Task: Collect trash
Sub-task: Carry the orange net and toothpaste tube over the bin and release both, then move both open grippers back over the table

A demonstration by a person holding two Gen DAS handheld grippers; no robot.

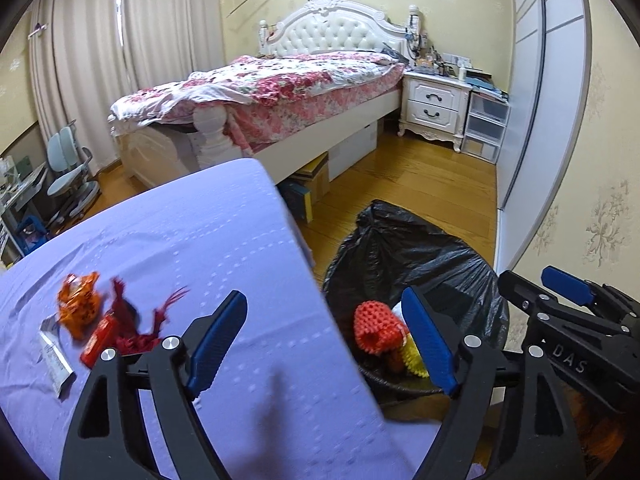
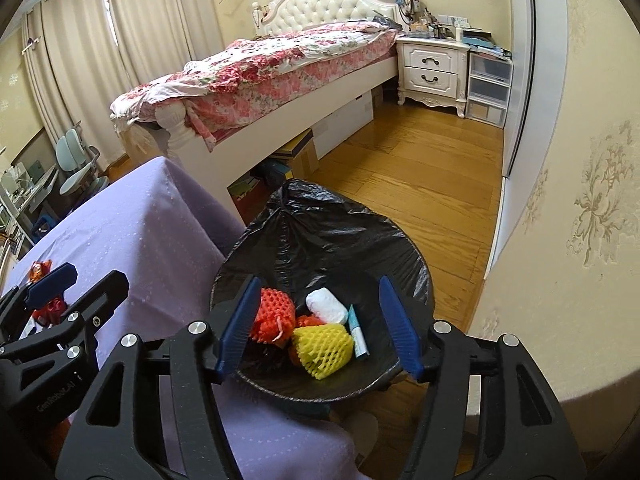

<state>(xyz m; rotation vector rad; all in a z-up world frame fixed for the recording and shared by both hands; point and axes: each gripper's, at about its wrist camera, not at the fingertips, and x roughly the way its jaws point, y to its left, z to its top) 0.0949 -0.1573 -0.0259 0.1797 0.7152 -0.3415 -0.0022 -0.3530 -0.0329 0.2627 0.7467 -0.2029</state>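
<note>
In the left wrist view the left gripper [image 1: 324, 336] fills the bottom of the frame, its blue fingers [image 1: 218, 336] spread wide with nothing between them; one finger hangs over the purple tabletop [image 1: 192, 240], the other over the bin. The right gripper [image 2: 320, 324], at the bottom centre of the right wrist view, is also spread and empty, straddling the mouth of the black bin bag [image 2: 332, 232] directly below it.

Inside the bag, lower centre of the right wrist view, lie a red foam net [image 2: 274, 312], a yellow foam net [image 2: 324, 348], a white wad [image 2: 326, 306] and a pale blue tube [image 2: 358, 334]. The nets touch each other; the tube leans against the yellow one.

Trash not yet collected sits at the lower left of the left wrist view, on the tabletop: an orange wrapper [image 1: 78, 304], a red wrapper [image 1: 98, 342], a dark red shredded piece [image 1: 138, 320], blurred, and a white paper packet [image 1: 56, 354]. They lie close together, well apart from the bin, which stands just beside the tabletop's right edge.

Beyond the bin is bare wooden floor [image 2: 420, 168]. Farther back, at upper centre, a bed [image 2: 260, 68] with a floral quilt has boxes [image 2: 300, 152] underneath; a white nightstand [image 2: 432, 68] and clear plastic drawers [image 2: 490, 88] stand at upper right, curtains [image 1: 120, 40] and a grey chair [image 1: 72, 172] at left.
</note>
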